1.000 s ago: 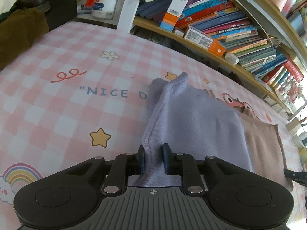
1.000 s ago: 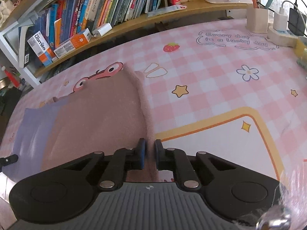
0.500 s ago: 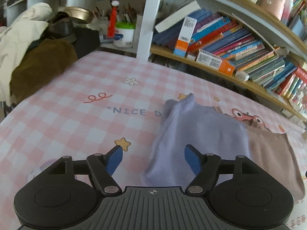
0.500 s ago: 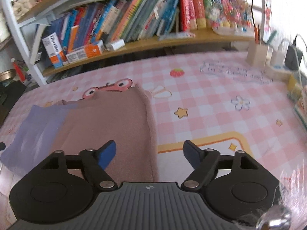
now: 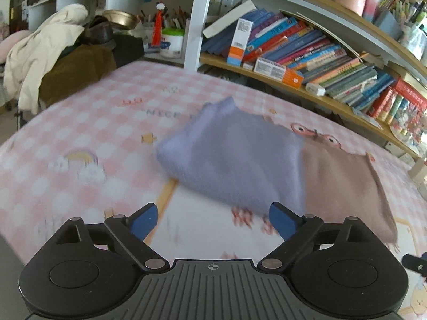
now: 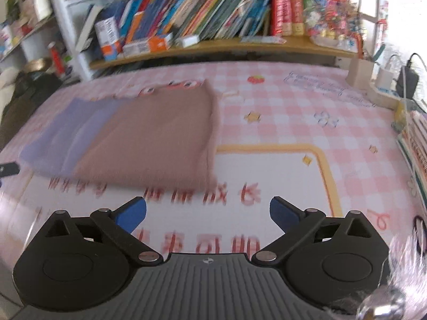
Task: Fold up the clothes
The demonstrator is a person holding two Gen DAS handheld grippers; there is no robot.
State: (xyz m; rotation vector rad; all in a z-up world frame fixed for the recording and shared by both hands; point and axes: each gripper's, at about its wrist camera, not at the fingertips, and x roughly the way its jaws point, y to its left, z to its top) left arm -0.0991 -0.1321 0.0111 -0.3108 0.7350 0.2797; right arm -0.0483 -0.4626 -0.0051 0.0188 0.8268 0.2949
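both grippers (image 5: 213, 220) (image 6: 208, 210) opening, empty

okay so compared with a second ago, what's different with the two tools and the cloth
Both tools let go: the left tool released the purple half and the right tool the brown half of the folded cloth. Their jaws are opening with nothing between them, and both have drawn back. The cloth stays flat on the pink checked table cover.

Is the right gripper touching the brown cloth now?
Apart. In the right wrist view the right gripper has nothing between its opening jaws, and a strip of printed tablecloth shows between its fingertips and the brown cloth.
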